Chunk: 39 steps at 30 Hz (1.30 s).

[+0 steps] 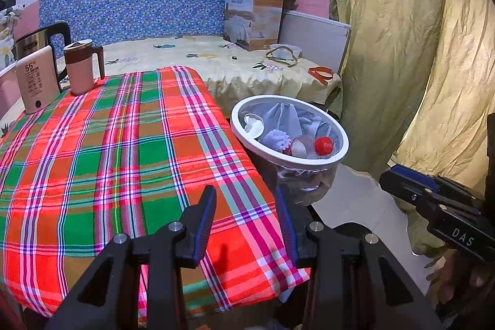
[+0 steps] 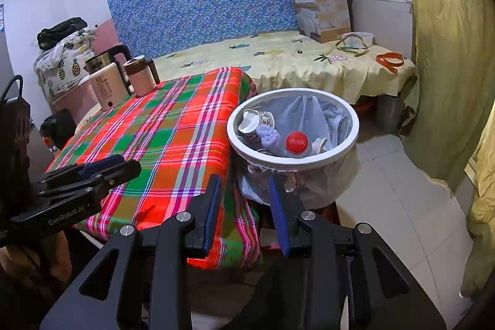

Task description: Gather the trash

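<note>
Beside the bin (image 2: 292, 155), whose liner already holds the bottle (image 2: 296, 143) and cups, my left gripper (image 1: 246, 201) and right gripper (image 2: 244, 192) hang released and empty, so collecting looks done unless more trash turns up.

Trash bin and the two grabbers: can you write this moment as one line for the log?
left gripper: open, empty | right gripper: open, empty | trash bin: holds bottle, paper cups | tablecloth: no trash visible
</note>
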### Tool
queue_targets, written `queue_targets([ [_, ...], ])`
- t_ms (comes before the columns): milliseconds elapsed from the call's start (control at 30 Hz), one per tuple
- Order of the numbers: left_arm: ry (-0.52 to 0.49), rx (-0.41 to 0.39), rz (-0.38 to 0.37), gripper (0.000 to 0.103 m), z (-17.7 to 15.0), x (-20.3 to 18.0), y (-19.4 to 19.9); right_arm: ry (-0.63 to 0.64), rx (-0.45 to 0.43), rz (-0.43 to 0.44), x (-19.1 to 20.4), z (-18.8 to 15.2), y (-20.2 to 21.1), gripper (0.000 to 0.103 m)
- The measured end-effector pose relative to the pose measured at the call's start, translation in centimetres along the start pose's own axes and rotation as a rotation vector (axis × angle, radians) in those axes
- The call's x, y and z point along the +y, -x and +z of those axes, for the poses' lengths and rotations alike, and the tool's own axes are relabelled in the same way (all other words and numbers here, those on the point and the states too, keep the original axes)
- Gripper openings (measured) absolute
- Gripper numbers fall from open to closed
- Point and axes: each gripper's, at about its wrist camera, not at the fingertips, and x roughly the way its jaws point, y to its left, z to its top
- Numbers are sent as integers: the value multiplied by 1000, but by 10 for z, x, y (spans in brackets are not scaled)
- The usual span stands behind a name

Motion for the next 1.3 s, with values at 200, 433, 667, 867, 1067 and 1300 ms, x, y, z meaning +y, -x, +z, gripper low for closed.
queue_targets([
  [200,8,-4,7,41,-1,1,2,6,2,-1,5,-3,1,34],
  [433,16,0,10,41,-3,4,2,8,10,-2,6,-4,0,34],
  [667,19,-4,13,41,-3,4,3,10,12,-3,7,-5,0,34],
  [867,24,-3,19,41,-4,5,3,8,17,-2,8,-5,-1,34],
  [1067,28,-3,23,41,-4,6,3,10,16,-2,8,-5,-1,34],
  [1300,28,-4,24,41,-4,6,4,12,17,-1,10,-6,-2,34],
])
